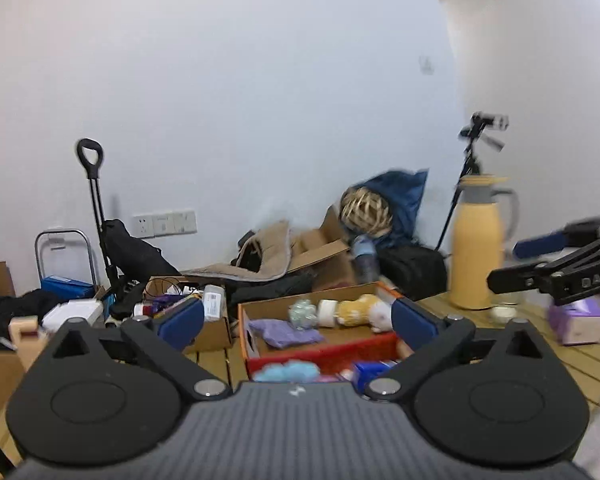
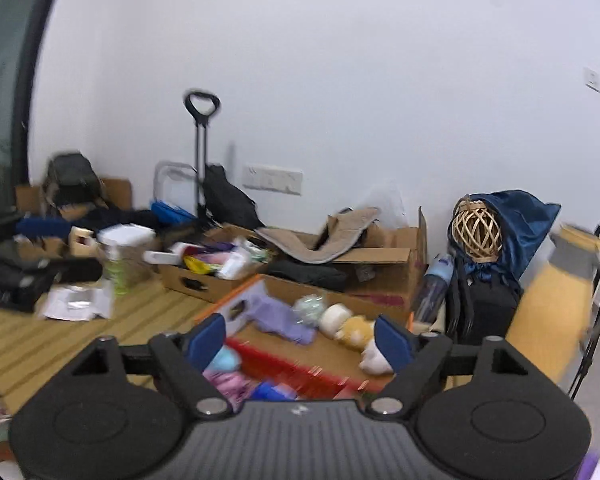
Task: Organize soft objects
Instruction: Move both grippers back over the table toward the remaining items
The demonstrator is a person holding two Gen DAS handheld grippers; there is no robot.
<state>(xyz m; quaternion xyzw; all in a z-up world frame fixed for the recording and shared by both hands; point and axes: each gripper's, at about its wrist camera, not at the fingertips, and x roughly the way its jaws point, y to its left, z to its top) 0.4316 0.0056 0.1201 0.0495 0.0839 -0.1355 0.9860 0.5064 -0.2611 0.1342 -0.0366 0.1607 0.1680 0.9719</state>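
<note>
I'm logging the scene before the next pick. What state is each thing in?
Left gripper: open, nothing between its fingers.
Right gripper: open, nothing between its fingers.
Sorting box: open-topped, holding soft things.
Purple cloth: lying crumpled in the box.
Yellow plush toy: lying on its side in the box.
Yellow jug: upright, lid on.

1. Even, soft indoor light falls on both views; the white wall point(image 1: 260, 100) is bright without glare.
2. Shadows are faint.
3. Motion blur smears the yellow jug point(image 1: 478, 240) and the right view's edges.
4. Fisheye bending curves the corners, which are dark.
</note>
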